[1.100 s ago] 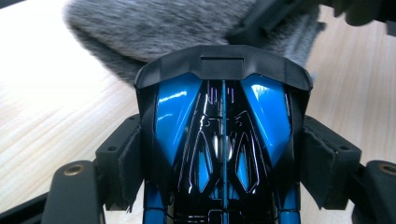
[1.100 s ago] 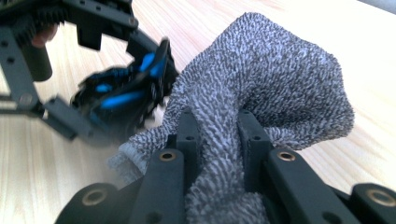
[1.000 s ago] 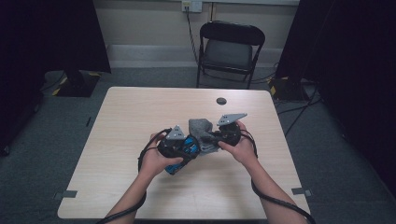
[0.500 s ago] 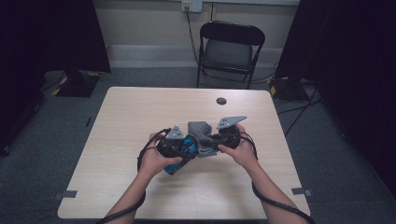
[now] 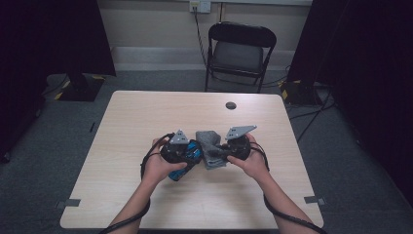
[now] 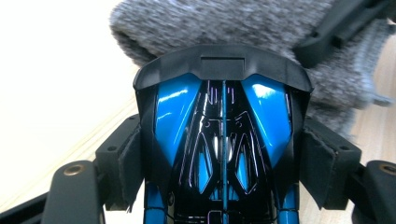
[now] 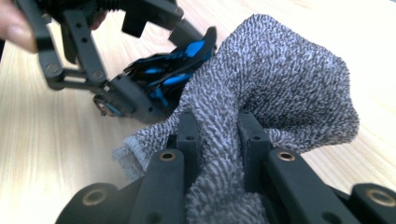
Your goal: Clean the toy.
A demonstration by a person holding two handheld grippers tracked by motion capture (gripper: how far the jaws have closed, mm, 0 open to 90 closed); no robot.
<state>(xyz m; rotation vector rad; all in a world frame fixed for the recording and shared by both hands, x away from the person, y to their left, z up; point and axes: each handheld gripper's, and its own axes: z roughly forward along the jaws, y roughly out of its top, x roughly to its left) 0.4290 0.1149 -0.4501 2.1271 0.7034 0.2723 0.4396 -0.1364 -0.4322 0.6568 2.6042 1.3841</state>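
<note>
The person's two hands meet over the middle of the table, a little nearer the near edge than the far one. The left tool has its jaws spread wide around a glossy blue and black object, and the pads press on both its flanks, so it is clamped on that object. From above, the object pokes out under the left hand, tilted toward the near edge.

The right tool is pinched tight on a grey towel; a fold of the looped cloth is squeezed between its jaws and the rest billows up beyond them. In the high view the towel lies bunched between the two tools, touching the object's front end. The right hand holds its tool just beside the cloth, on the side toward the table's right edge.

In the left gripper view the towel sits right against the object's black nose.

Near the far edge of the table lies a small dark disc, well apart from the hands. A black folding chair stands beyond the far edge.
</note>
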